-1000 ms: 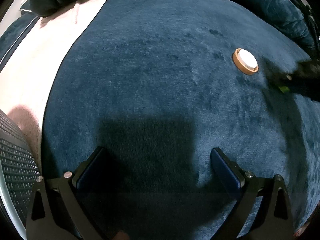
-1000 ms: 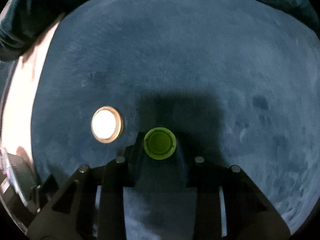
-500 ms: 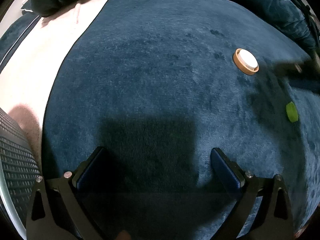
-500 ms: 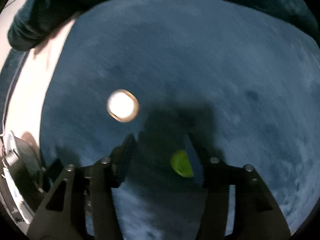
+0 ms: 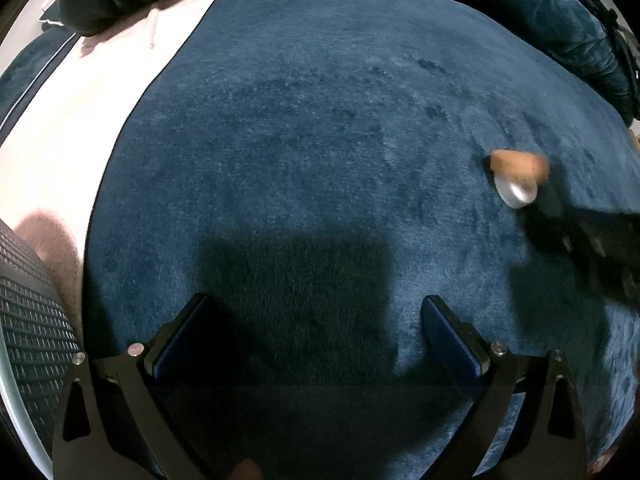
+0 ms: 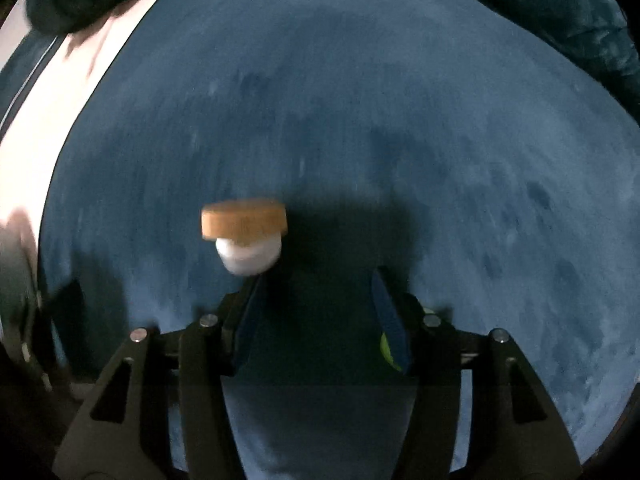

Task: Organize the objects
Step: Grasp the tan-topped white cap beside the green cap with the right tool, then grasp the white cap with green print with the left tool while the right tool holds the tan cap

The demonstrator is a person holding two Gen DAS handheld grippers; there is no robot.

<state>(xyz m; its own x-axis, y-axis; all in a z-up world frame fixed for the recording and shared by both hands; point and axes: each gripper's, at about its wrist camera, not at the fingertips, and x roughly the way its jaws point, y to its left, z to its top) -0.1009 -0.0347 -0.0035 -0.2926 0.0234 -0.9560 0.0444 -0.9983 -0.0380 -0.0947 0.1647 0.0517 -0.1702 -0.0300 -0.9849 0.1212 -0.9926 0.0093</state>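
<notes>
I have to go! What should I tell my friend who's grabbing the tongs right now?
Left tongs: open, empty, over the blue blanket.
Right tongs: have just been opening, nothing between them, pointing down.
Wooden stopper: on its side by the right tongs' left finger, not gripped.
Green cap: loose on the blanket, outside the other finger.
Done: nothing held.
Left: probably grip the stopper; where things go isn't visible.

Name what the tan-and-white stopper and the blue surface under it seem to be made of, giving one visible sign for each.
Stopper: the tan disc looks like matte wood or cork, the white plug under it smooth plastic or rubber; blur leaves this open. Blue surface: plush fabric such as fleece or velvet, soft and matte, with brushed marks and dents in its pile.
</notes>
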